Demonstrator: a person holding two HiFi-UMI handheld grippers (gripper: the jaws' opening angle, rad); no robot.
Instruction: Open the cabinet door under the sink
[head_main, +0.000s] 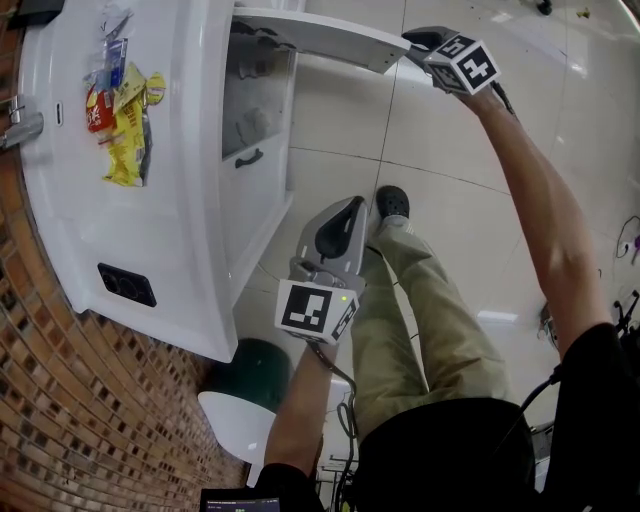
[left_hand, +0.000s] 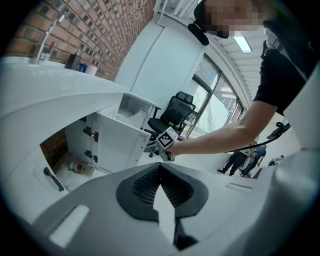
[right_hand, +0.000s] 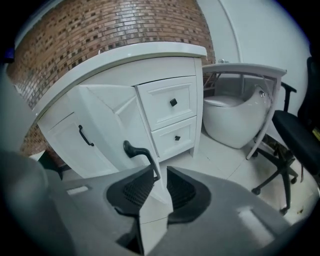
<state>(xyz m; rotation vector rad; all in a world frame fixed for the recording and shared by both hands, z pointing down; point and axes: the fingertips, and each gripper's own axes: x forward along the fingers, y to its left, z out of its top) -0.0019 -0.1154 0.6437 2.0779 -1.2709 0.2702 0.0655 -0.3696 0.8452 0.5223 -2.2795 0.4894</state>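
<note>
My right gripper (right_hand: 160, 172) clamps the one open cabinet door (right_hand: 107, 122), long side upright, swung out toward me, beside one closed door (right_hand: 67, 150); my left gripper (left_hand: 160, 167) is clenched, empty.

The white cabinet door (right_hand: 107, 120) has a smooth, glossy painted finish; its curved black handle (right_hand: 137, 149) is matt. The red-brown brick wall (right_hand: 100, 35) is rough, the pale floor tiles (head_main: 440, 130) shiny. The right gripper (right_hand: 160, 171) is matt grey plastic with ribbed black pads (right_hand: 134, 192).

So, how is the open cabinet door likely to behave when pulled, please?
The cabinet door should feel stiff, being a thick panel. On its hinges it should swing freely. Its glossy face looks slippery.
</note>
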